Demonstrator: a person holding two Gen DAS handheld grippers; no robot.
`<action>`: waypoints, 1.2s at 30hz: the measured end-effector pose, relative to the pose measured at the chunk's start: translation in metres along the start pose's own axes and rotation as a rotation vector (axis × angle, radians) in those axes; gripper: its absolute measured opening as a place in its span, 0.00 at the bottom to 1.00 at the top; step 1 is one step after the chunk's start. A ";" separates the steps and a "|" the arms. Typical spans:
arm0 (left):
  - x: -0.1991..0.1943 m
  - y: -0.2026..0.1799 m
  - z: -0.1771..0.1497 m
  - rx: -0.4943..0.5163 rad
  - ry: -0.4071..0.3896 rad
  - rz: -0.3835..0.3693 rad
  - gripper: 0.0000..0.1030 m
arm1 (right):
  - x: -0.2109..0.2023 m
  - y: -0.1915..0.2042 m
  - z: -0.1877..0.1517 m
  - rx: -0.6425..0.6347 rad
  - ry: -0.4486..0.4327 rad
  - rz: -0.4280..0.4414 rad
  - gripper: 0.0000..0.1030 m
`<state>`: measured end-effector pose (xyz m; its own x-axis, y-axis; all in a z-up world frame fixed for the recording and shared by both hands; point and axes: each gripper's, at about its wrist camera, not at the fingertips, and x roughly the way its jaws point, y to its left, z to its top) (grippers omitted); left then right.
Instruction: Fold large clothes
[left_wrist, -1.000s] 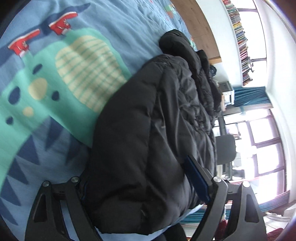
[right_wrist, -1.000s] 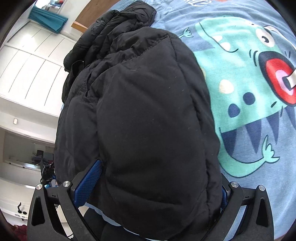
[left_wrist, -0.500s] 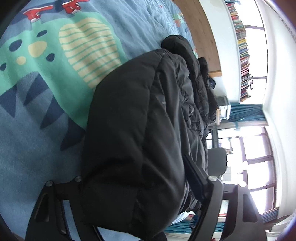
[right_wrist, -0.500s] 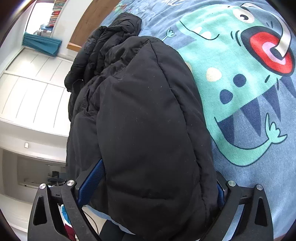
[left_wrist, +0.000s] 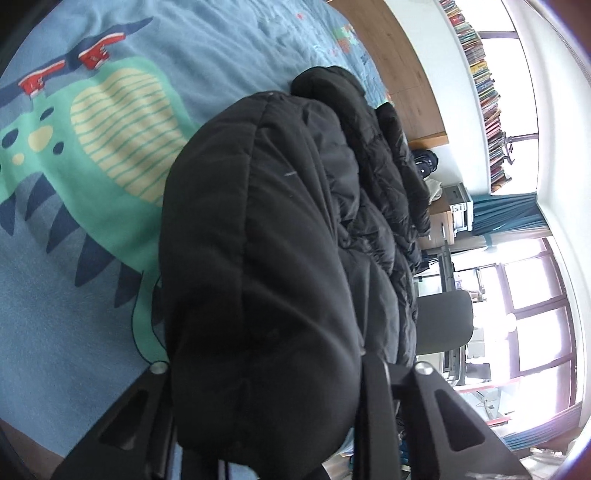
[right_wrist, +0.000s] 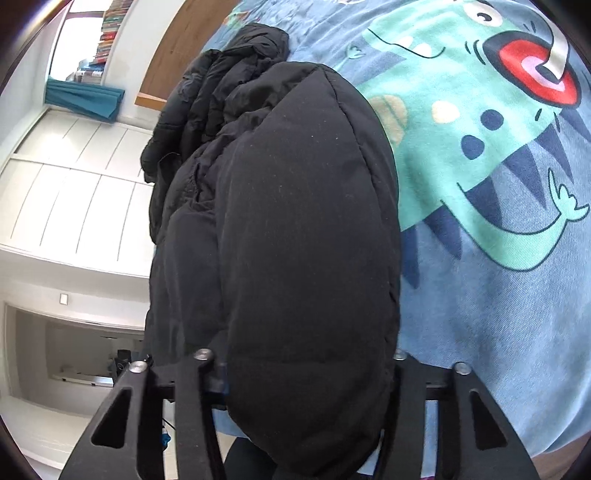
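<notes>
Where wardrobe doors (right_wrist: 74, 177) face right, office chair (left_wrist: 443, 321) left-only.

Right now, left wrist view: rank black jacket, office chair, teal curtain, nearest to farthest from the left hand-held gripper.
1. Black jacket: between the closing jaws of the left hand-held gripper, on the monster-print bedspread.
2. Office chair: right, beyond the bed.
3. Teal curtain: far right, by the window.

The left gripper (left_wrist: 266, 373) is closing its fingers (left_wrist: 373, 398) on the near end of a black puffy jacket (left_wrist: 266, 229), which lies along a blue bedspread (left_wrist: 66, 306) printed with a green monster.
</notes>
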<state>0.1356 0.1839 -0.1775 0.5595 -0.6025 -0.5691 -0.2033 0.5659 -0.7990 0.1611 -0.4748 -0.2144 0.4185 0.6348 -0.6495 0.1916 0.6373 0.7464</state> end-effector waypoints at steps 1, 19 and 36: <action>-0.002 -0.003 0.001 0.007 -0.005 -0.002 0.17 | -0.003 0.003 0.000 -0.010 -0.005 0.004 0.36; -0.066 -0.129 0.079 0.164 -0.131 -0.130 0.14 | -0.094 0.103 0.080 -0.115 -0.285 0.133 0.19; 0.075 -0.266 0.330 0.263 -0.224 -0.064 0.14 | -0.037 0.179 0.325 -0.062 -0.420 0.049 0.18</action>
<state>0.4969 0.1736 0.0565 0.7330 -0.5190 -0.4397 0.0353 0.6746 -0.7374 0.4680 -0.5262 -0.0093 0.7535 0.4397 -0.4887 0.1146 0.6441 0.7563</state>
